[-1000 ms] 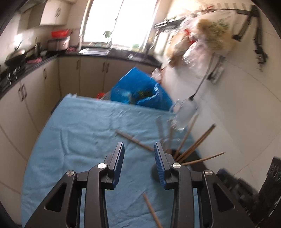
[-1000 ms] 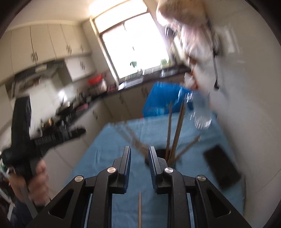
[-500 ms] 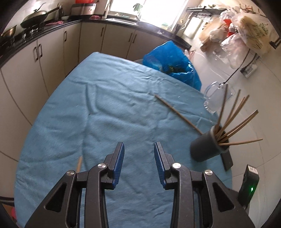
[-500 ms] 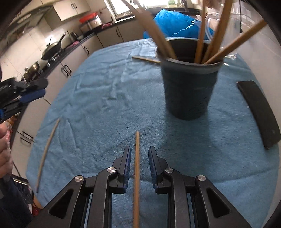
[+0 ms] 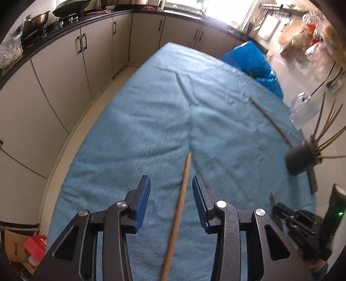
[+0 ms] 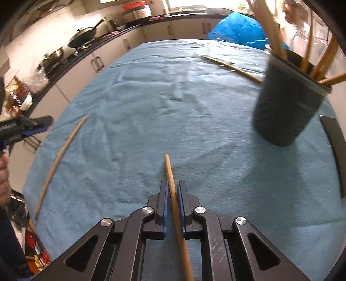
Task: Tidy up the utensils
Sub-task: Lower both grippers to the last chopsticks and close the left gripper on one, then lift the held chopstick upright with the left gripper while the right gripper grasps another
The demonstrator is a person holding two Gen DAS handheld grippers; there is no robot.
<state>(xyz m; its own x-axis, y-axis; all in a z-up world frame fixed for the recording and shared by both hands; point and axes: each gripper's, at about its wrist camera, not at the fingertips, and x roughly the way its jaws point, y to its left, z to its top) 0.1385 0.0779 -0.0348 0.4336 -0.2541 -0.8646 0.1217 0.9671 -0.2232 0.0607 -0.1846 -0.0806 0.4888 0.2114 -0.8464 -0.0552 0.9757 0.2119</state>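
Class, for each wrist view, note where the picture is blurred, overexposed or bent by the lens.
Left wrist view: the window is blown out white, the dark holder and loose chopstick are smeared, and the cabinets curve with fisheye distortion. Right wrist view: the holder is motion-blurred, while the fingers and the chopstick between them stay sharp.

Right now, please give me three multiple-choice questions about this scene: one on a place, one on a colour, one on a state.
1. Where are most chopsticks?
A. in the dark cup
B. in the blue bag
C. on the stove

2. What colour is the table cloth?
A. red
B. light blue
C. white

3. How is the right tool?
A. wide open, empty
B. closed on a chopstick
C. gripping the cup

Answers:
1 A, several sticks rise from the cup.
2 B, the cloth looks light blue in both views.
3 B, the pads sit tight against the stick.
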